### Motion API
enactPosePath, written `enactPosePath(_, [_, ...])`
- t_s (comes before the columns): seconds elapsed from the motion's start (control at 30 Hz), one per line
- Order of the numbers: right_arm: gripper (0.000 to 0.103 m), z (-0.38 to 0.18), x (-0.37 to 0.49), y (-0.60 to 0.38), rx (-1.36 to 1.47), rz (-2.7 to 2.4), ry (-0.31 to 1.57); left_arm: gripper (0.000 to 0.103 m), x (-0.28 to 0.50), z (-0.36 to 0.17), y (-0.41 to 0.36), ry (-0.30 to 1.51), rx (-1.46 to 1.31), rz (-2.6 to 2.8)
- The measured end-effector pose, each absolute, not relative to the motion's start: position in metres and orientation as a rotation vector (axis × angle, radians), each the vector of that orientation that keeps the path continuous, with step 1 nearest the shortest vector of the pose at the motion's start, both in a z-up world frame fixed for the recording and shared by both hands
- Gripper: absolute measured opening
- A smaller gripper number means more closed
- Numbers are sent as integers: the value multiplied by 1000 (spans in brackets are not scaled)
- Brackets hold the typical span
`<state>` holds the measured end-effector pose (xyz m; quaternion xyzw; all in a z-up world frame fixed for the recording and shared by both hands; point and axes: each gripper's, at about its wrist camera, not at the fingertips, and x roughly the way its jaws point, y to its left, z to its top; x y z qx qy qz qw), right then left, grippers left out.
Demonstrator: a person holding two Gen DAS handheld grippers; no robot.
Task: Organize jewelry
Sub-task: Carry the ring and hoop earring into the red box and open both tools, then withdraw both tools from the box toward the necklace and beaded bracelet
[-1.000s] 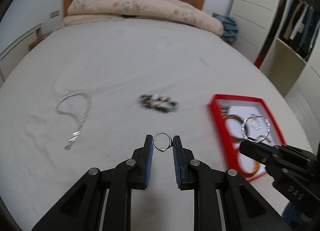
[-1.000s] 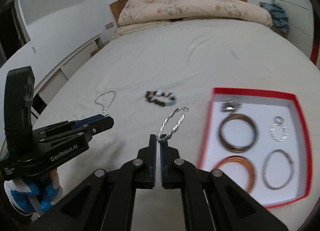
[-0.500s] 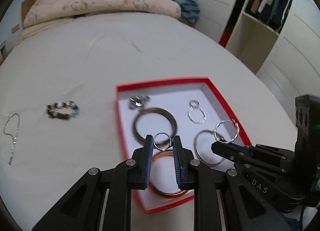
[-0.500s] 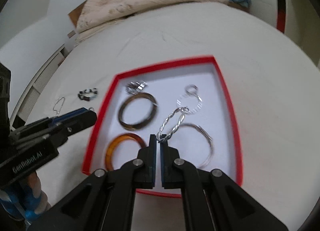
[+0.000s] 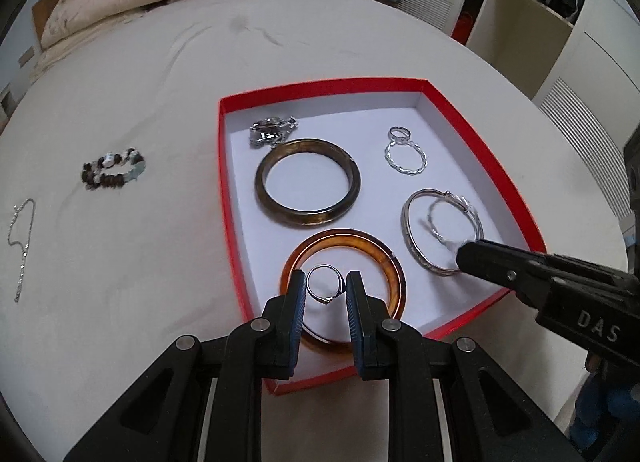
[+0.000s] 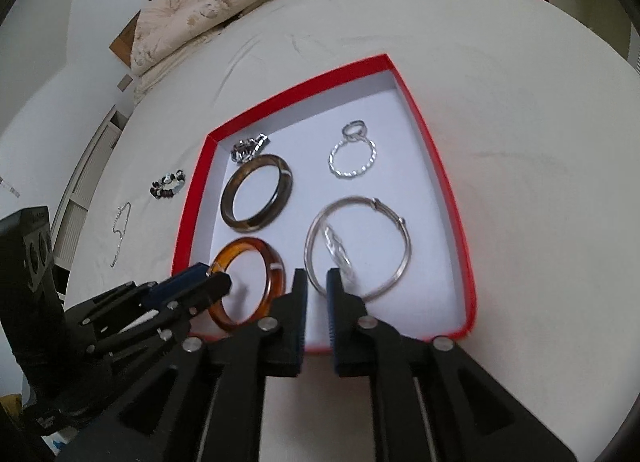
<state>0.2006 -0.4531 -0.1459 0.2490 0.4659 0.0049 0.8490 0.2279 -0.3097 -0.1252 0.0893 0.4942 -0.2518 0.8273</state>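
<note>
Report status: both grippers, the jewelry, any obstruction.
Left gripper shut on small ring, above amber bangle. Right gripper opening, twisted hoop dropping inside silver bangle. Nothing in the way.

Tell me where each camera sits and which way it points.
Left wrist: on the left hand-held gripper, looking down past a small ring between its fingers into the red box; the right hand-held gripper shows.
Right wrist: on the right hand-held gripper, jaws opening, twisted hoop beyond them.
Shared: box, amber bangle.
</note>
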Motion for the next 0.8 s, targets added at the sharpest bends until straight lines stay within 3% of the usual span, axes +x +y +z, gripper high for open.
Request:
enactPosePath(0.03, [24,-144,197,-453,530,7,987,22,227,-123,-309,1054,184,-536])
enactPosePath(0.07, [26,-141,194,-453,535,7,986,23,226,-121,-307,1052,181,-531])
enactPosePath(0.27, [27,-111,171,-448,510,-11,955,25,208,-84,-292,991,170,-519])
enactPosePath(0.8, [28,25,99,-365,297,58,768,59,139,30,-167,766,67,-382])
